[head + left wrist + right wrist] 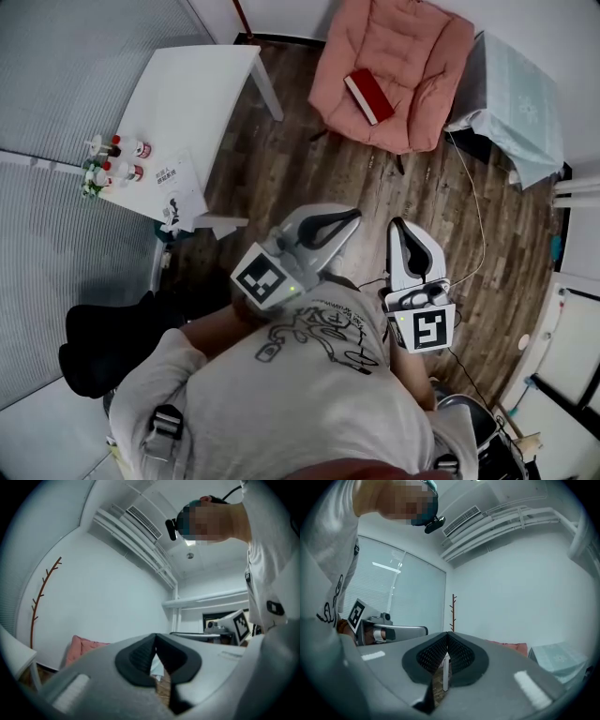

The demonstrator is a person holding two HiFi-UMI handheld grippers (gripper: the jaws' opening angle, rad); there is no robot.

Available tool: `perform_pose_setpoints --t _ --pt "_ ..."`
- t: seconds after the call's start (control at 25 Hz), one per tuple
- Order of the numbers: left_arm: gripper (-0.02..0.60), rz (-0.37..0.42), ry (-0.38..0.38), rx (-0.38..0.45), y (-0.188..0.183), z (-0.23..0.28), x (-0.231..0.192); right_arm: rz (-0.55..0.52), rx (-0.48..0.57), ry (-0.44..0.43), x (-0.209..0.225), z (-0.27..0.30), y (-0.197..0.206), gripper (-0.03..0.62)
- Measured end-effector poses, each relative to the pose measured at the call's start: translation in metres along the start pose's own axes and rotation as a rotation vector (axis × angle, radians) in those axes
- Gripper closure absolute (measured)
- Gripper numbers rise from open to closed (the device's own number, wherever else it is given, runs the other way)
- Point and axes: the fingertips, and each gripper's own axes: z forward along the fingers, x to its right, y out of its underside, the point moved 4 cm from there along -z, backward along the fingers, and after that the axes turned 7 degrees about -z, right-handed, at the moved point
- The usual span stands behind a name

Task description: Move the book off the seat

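A red book (pixel 368 96) lies on the seat of a pink cushioned chair (pixel 422 56) at the far side of the room in the head view. My left gripper (pixel 354 216) is held close to my chest, shut and empty, well short of the chair. My right gripper (pixel 396 223) is beside it, also shut with nothing in it. In the left gripper view the jaws (pixel 155 635) meet at their tips and the pink chair (pixel 82 647) shows low at the left. In the right gripper view the jaws (pixel 447 634) are closed, with the pink chair (pixel 511 647) low at the right.
A white table (pixel 192 98) with small bottles (pixel 117 159) and a leaflet stands to the left. A low cabinet under a pale cloth (pixel 520 103) sits right of the chair. A cable (pixel 473 216) runs across the wood floor. A bare coat stand (pixel 453 611) rises by the wall.
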Motion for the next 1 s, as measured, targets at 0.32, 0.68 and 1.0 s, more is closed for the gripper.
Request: perform_pose_setpoints --t 0.32,0.68,1.0 --pt "0.577 -0.001 -0.015 0.002 0.015 0.014 0.023 0.014 0.012 0.007 0.014 -0.028 0.004 0.588" --pt "0.577 -0.010 -0.031 -0.014 0.030 0.017 0.034 0.023 0.008 -0.015 0.015 -0.037 0.015 0.588" --pt "0.577 -0.003 -0.033 -0.008 0.024 0.018 -0.004 -0.002 -0.005 -0.018 0.016 -0.003 0.021 0.588"
